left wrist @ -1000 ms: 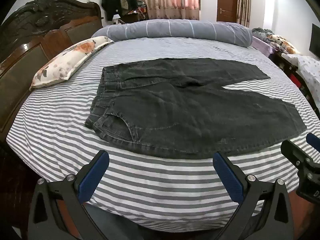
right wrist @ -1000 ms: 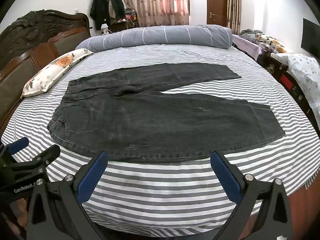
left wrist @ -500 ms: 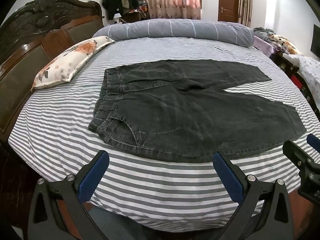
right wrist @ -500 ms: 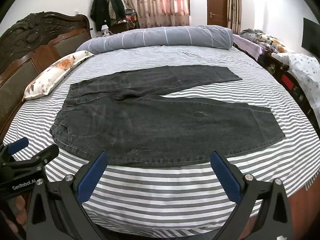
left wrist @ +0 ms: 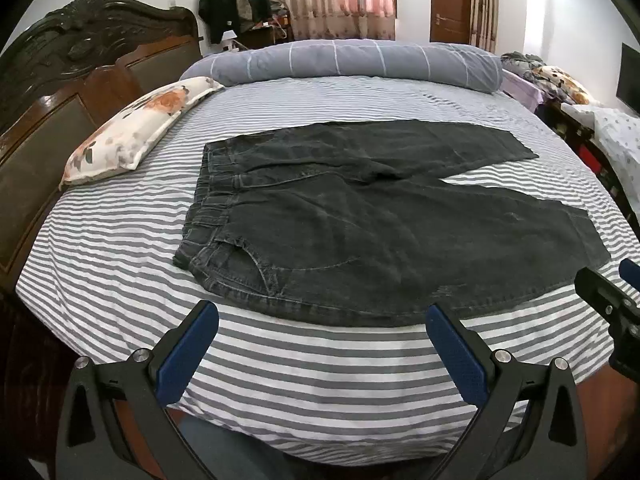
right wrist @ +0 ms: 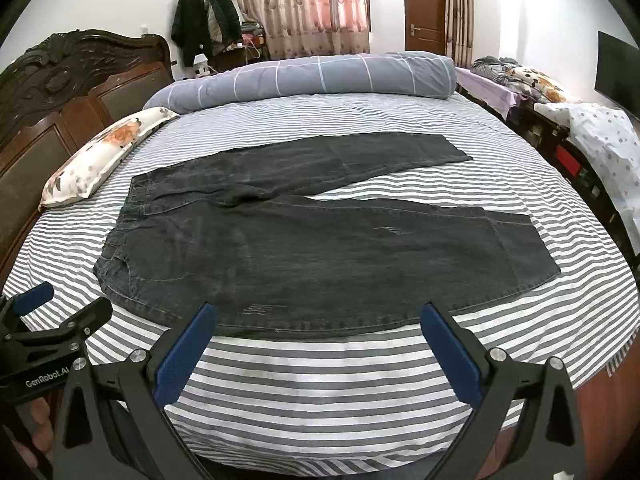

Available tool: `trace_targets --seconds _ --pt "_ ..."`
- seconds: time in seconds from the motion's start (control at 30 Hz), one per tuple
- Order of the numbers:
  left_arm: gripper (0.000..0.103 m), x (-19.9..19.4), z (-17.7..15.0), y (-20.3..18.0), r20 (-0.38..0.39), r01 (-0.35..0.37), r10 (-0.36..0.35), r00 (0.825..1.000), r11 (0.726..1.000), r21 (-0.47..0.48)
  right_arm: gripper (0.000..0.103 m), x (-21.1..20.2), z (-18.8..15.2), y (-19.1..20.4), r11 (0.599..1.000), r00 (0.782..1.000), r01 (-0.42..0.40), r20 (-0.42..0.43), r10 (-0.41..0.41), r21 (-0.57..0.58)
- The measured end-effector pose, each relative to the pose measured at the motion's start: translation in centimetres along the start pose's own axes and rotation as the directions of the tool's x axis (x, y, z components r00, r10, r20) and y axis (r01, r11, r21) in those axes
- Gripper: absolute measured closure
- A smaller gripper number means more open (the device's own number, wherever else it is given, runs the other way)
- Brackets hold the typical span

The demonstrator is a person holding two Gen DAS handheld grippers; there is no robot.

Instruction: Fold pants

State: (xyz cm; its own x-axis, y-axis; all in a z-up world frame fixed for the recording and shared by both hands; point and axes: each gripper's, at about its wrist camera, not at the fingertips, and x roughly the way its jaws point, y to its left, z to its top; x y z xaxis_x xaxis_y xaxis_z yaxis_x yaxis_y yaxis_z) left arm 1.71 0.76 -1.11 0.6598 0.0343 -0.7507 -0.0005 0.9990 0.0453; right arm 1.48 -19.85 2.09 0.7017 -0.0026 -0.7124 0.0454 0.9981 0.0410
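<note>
My left hand-held gripper stands with its blue-padded jaws spread wide and nothing between them, poised above the near edge of the bed. My right hand-held gripper is in the same condition: wide apart, empty, hovering over the striped sheet just short of the cloth. Each unit is visible at the margin of the other's view, so they sit side by side.

The black jeans lie flat on the bed, waistband toward the floral pillow and headboard, legs running rightward and splayed apart in a shallow V. The near leg's hem lies on the right; the far leg lies toward the grey bolster.

Assessment: folding has not begun; this is the approach before the first grasp. The next move calls for lowering both grippers onto the near leg's outer edge, one by the waistband corner and one toward the hem, pinching only that layer, then carrying it over onto the far leg.
</note>
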Motion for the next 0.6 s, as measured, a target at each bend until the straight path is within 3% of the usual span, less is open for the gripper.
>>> trace_targets --seconds 0.6 --pt "0.000 0.2 -0.2 -0.5 -0.010 0.014 -0.013 1.000 1.000 0.011 0.003 0.1 -0.1 -1.1 1.000 1.000 0.011 -0.002 -0.011 0.014"
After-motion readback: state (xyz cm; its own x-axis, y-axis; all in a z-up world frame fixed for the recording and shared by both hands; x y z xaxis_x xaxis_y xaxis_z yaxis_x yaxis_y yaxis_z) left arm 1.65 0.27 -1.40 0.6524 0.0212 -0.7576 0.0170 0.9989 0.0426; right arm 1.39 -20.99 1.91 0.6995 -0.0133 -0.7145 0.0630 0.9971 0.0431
